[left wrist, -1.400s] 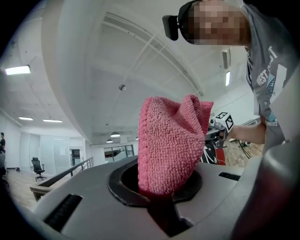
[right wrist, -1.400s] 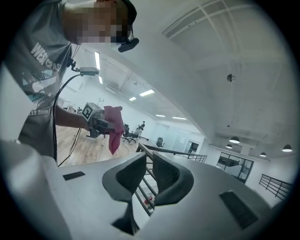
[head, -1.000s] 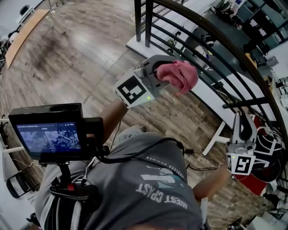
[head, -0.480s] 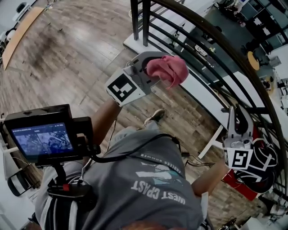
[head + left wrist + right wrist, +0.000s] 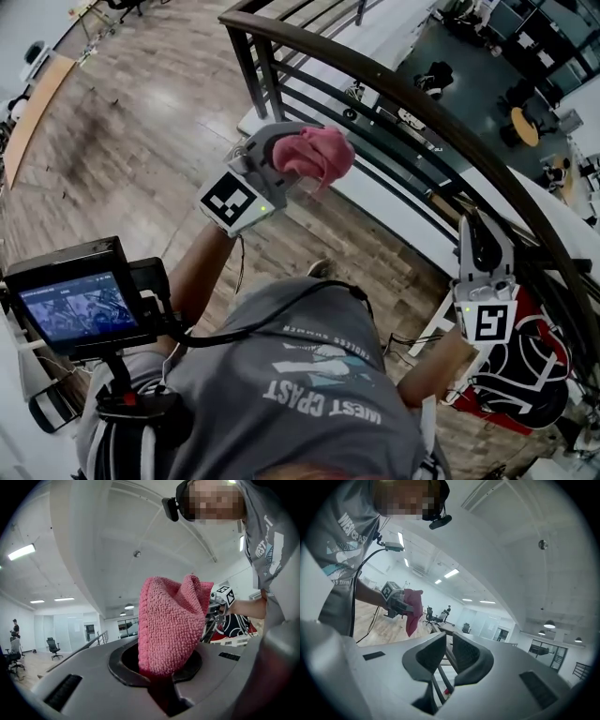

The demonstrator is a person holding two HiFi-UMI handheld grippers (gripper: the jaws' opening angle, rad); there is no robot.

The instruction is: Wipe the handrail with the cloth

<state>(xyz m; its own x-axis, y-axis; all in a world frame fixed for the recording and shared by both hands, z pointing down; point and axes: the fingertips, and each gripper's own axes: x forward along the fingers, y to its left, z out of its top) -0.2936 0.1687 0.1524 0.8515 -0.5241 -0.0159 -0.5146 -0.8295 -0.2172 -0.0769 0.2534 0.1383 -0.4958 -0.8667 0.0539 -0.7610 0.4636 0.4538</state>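
Left gripper (image 5: pixel 281 161) pinches pink cloth (image 5: pixel 317 152) tight. Cloth up in air, near handrail (image 5: pixel 394 87), not touching yet. Right gripper (image 5: pixel 479 234) close by rail, jaws nearly together, thin gap, empty. To do well: lay cloth flat on rail top, press softly, slide along. Since before: same grip, rail's far end now showing

Pink cloth (image 5: pixel 171 620) pinched between the left gripper's (image 5: pixel 159 665) fingers: looped terry pile, fluffy and matt. The fingers themselves are smooth, matt grey plastic. Over on the right gripper (image 5: pixel 448 649), it's the same grey plastic, with finely ribbed inner pads (image 5: pixel 465 651). Past its fingertips, the handrail (image 5: pixel 394 84) is dark and smooth with a soft sheen. The floor (image 5: pixel 141 141) is worn, matt wood planks.
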